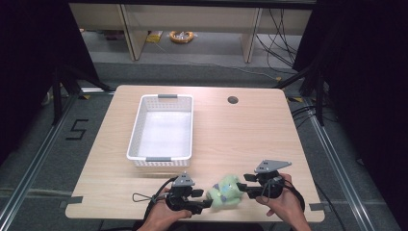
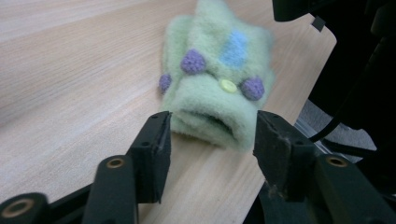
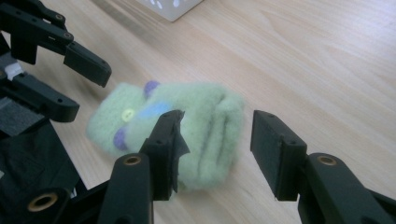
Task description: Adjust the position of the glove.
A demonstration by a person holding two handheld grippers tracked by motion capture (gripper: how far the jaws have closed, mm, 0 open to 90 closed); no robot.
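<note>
A folded light green fleece piece (image 1: 224,192) with purple bumps, a blue patch and a yellow button lies near the table's front edge. My left gripper (image 1: 206,198) is at its left end, open, the jaws either side of the folded edge of the fleece piece (image 2: 217,88) without closing on it. My left gripper (image 2: 210,140) has its pads level with that edge. My right gripper (image 1: 244,187) is at the right end, open, straddling the fleece piece (image 3: 205,126). My right gripper (image 3: 215,140) has one jaw over the cloth and one beside it.
A white perforated basket (image 1: 136,139) with grey handles stands on the wooden table (image 1: 250,134), behind and left of the grippers. A round cable hole (image 1: 233,100) is at the far right. The basket's corner (image 3: 180,9) shows beyond the cloth. The table's front edge is just behind my hands.
</note>
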